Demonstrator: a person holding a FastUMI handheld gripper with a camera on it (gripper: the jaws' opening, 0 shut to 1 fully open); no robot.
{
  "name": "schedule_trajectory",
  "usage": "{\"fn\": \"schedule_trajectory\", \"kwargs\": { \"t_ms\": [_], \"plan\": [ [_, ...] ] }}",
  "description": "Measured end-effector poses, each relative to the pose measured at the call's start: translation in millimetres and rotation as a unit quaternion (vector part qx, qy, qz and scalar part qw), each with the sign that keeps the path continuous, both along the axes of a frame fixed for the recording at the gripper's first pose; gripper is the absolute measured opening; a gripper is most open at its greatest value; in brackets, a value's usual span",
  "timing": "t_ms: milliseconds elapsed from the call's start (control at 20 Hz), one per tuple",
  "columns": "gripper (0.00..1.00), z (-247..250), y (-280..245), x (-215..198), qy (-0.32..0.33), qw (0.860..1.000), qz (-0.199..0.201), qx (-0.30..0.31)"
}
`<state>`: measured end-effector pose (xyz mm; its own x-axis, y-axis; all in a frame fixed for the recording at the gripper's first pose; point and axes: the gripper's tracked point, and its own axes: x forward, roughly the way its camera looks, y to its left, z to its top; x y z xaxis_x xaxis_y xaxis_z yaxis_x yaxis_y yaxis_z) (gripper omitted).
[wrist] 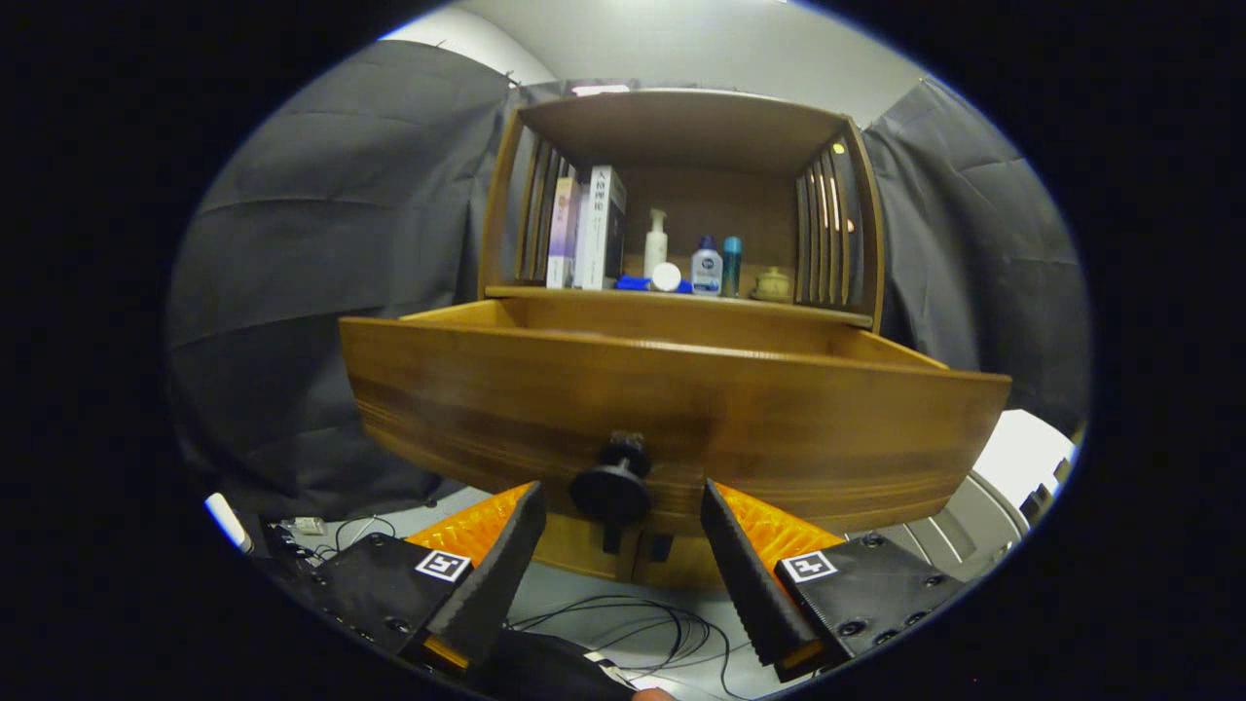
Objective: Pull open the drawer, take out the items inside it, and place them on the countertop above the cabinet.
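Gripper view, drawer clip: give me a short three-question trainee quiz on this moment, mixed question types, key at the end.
1. True or false: the drawer is pulled out from the cabinet.
2. The claw is: A) shut on the knob; B) open, a finger on either side of the knob, neither pressing it; C) inside the drawer.
3. Where do the bottles and books stand?

Key
1. True.
2. B.
3. On the countertop above the drawer, inside the open shelf.
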<state>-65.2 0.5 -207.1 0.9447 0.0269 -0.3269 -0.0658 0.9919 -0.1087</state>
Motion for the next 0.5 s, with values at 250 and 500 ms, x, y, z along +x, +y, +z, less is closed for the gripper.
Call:
{"fn": "schedule_trajectory", "kwargs": {
  "t_ms": [250,500],
  "plan": [
    [1.0,-7,-11,14,0.004,1.0,-0.025,0.012],
    [0.98,-6,-12,15,-0.008,0.999,-0.033,0.004]
  ]
}}
